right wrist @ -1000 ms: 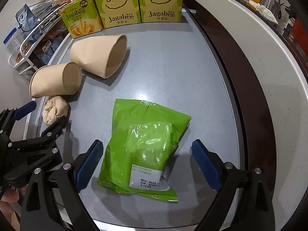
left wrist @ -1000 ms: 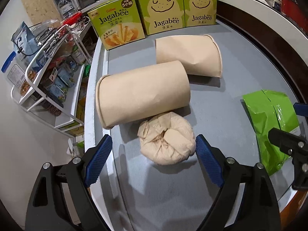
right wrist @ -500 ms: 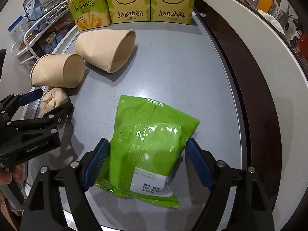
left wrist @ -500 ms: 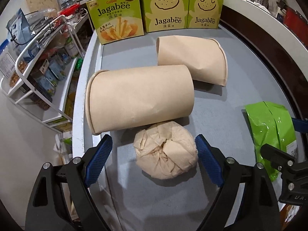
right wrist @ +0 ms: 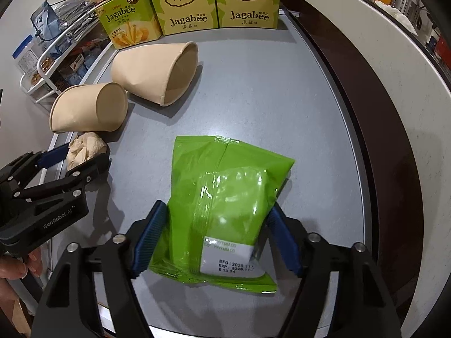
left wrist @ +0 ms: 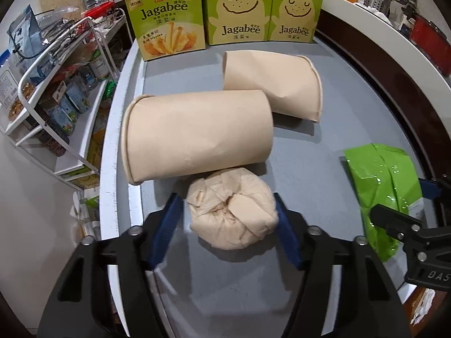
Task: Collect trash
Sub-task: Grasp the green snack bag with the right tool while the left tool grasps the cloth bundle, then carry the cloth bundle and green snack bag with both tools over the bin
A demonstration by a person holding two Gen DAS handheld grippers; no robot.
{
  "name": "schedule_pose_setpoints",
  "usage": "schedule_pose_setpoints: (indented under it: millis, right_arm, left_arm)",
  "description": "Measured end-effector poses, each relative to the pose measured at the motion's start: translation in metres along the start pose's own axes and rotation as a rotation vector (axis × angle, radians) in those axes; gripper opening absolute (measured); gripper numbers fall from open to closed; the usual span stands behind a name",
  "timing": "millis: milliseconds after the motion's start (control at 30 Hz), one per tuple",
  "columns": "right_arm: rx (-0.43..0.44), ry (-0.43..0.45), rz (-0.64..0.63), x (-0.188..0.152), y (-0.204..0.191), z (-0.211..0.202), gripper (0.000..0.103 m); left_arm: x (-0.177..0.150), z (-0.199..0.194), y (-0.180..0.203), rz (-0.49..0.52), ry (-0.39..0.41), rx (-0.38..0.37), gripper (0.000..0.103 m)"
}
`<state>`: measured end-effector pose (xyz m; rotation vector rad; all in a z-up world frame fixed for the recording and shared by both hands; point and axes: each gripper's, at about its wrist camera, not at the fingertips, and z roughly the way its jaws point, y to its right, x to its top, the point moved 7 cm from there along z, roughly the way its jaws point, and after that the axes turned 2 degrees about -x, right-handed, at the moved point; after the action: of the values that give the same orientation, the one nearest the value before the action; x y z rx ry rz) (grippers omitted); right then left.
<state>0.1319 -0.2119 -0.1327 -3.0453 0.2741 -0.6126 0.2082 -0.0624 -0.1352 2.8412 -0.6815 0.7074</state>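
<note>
A crumpled beige paper ball [left wrist: 231, 219] lies on the grey tabletop [left wrist: 318, 163], just in front of a tipped-over paper cup [left wrist: 197, 135]. My left gripper [left wrist: 228, 200] straddles the ball, its jaws closing, with both blue pads touching the ball's sides. A green snack packet [right wrist: 225, 186] lies flat to the right. My right gripper [right wrist: 218, 211] is closing on it too, and its pads press the packet's two long edges. A second paper cup [left wrist: 273, 84] lies on its side further back.
Three green Jagabee boxes [left wrist: 236, 14] stand along the table's far edge. A white wire rack [left wrist: 56, 84] full of packets stands off the table's left side. A dark curved rim [right wrist: 366, 112] bounds the table on the right. A hand [right wrist: 17, 264] holds the left gripper.
Both grippers have narrowed from wide open. The left pads came in against the paper ball, and the right pads came in against the green packet. Neither object has left the table.
</note>
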Motion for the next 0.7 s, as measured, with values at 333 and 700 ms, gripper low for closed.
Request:
schedule_pose_setpoints:
  millis: [333, 700]
  right_arm:
    - [0.064, -0.014, 0.034, -0.003, -0.0003, -0.0007, 0.058]
    - [0.092, -0.018, 0.065, -0.0015, -0.0022, 0.001, 0.076]
  left_arm:
    - [-0.0074, -0.0049, 0.0054, 0.001, -0.016, -0.013, 0.053]
    - [-0.0097, -0.0053, 0.0041, -0.01, -0.027, -0.002, 0.058]
